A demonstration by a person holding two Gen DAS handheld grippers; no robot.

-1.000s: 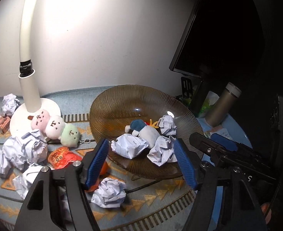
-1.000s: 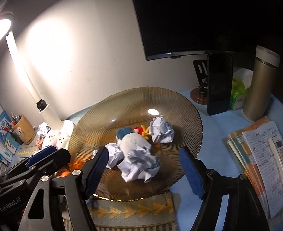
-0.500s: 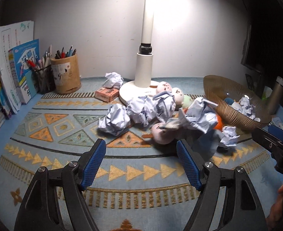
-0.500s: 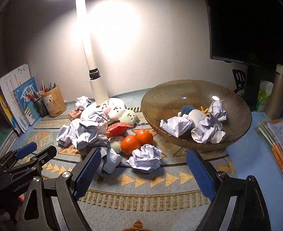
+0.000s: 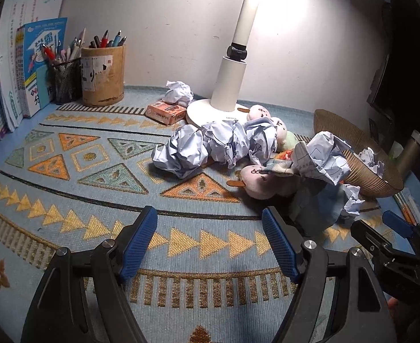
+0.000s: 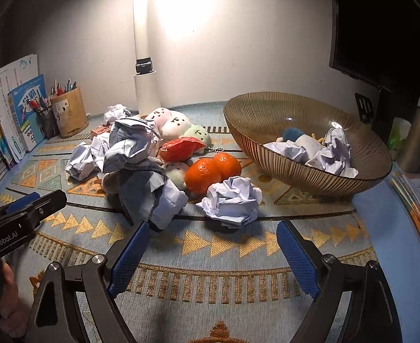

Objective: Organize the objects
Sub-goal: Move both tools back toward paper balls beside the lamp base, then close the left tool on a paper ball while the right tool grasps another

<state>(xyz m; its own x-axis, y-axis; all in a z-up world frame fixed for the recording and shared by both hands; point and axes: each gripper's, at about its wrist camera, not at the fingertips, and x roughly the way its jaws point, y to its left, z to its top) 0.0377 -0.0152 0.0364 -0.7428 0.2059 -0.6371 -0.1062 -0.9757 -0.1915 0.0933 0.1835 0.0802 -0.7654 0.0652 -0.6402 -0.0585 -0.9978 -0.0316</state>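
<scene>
Both grippers hanging wide-jawed, empty: right gripper (image 6: pixel 210 253) facing crumpled white paper ball (image 6: pixel 230 201) mid-mat, for the ribbed amber glass bowl (image 6: pixel 295 171); left gripper (image 5: pixel 210 241) over bare patterned mat (image 5: pixel 95 171).

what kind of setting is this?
Likely a home study desk: a lit desk lamp, pen holders beside upright workbooks, and a monitor at the back. A patterned mat covers it.

Left gripper (image 5: pixel 210 240): withdrawn from above the bowl (image 5: pixel 361 168) to low over the patterned mat (image 5: pixel 95 177), empty. Right gripper (image 6: pixel 210 251): likewise withdrawn from the bowl, jaws wider than before, now facing a loose paper ball (image 6: pixel 231 201) and the oranges (image 6: pixel 213 170).
</scene>
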